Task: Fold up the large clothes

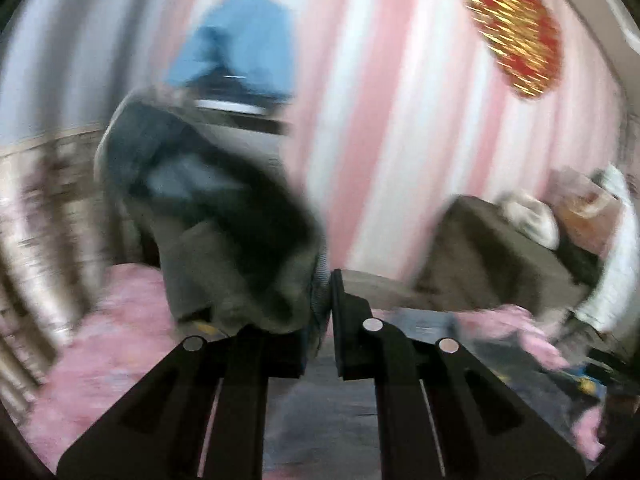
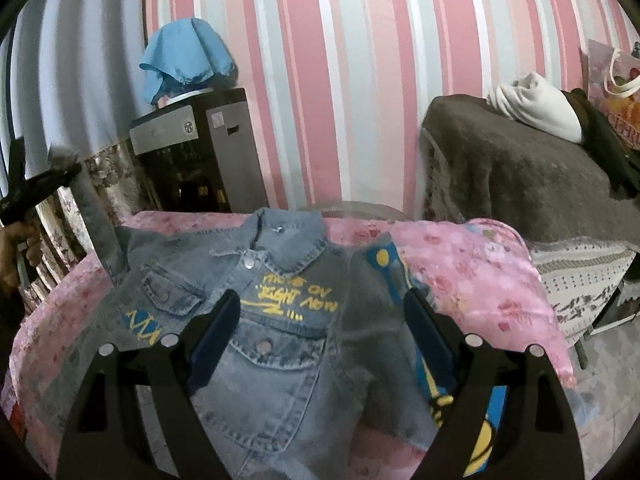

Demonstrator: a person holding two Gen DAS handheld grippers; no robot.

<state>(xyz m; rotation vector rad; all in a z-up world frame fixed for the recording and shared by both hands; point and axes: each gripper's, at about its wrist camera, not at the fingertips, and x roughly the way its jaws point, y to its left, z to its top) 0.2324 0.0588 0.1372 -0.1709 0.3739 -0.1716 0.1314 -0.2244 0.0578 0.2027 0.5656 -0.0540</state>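
A blue denim jacket (image 2: 280, 340) with yellow lettering lies front up on the pink floral cover (image 2: 480, 272). My right gripper (image 2: 320, 320) hovers over its chest, open, with nothing between its fingers. At the far left of the right wrist view, my left gripper (image 2: 48, 178) holds the jacket's sleeve (image 2: 96, 220) up and away from the body. The left wrist view is blurred. In it my left gripper (image 1: 322, 308) is shut on denim, and the sleeve (image 1: 224, 232) bulges up to the left of the jaws.
A dark water dispenser (image 2: 192, 152) stands against the pink striped wall with a blue cloth (image 2: 184, 60) draped on top. On the right is a brown-covered seat (image 2: 500, 176) with a white garment (image 2: 536, 104) and a printed bag (image 2: 616, 92).
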